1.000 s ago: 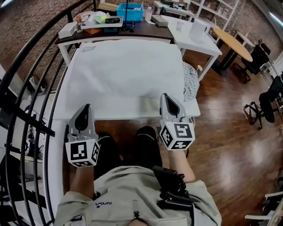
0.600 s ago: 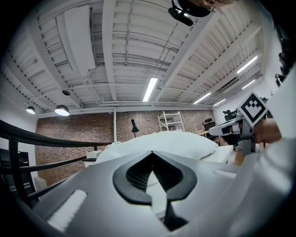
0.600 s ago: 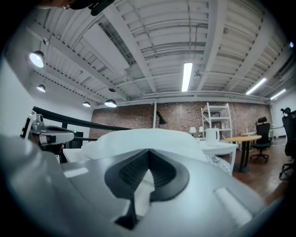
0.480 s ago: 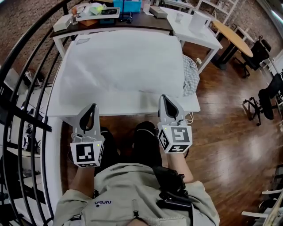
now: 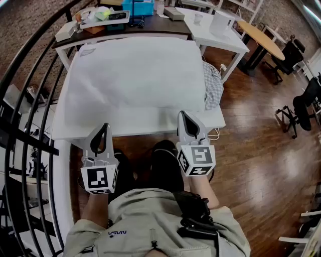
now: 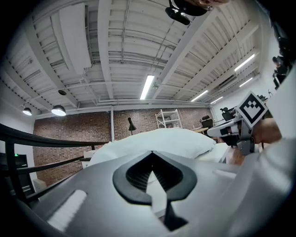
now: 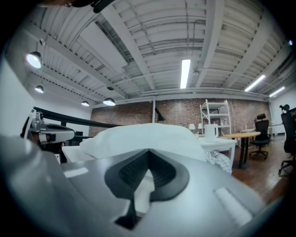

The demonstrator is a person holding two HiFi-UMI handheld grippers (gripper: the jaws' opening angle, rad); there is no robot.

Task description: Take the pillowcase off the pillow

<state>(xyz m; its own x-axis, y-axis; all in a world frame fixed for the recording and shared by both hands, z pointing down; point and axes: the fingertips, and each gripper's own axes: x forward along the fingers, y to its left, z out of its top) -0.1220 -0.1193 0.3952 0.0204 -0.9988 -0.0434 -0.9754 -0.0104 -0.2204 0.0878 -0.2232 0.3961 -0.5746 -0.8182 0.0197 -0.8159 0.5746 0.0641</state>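
A large white pillow in its pillowcase [image 5: 135, 73] lies flat on a white table [image 5: 215, 116] and fills most of the top; it shows as a white mound [image 6: 152, 141] in the left gripper view and a mound [image 7: 143, 139] in the right gripper view. My left gripper [image 5: 100, 128] hangs shut and empty just short of the table's near edge, at the left. My right gripper [image 5: 184, 116] is shut and empty, its tips over the near edge at the right. Neither touches the pillow.
A checked cloth [image 5: 212, 89] hangs off the table's right side. A dark desk [image 5: 150, 25] with a blue bin [image 5: 136, 7] and clutter stands behind. A black railing [image 5: 30, 100] curves along the left. A second white table [image 5: 215, 30] and a round table [image 5: 263, 42] stand at the back right.
Both grippers have sunk and drawn back a little toward my body; the left one has also shifted slightly. The pillow lies unchanged.
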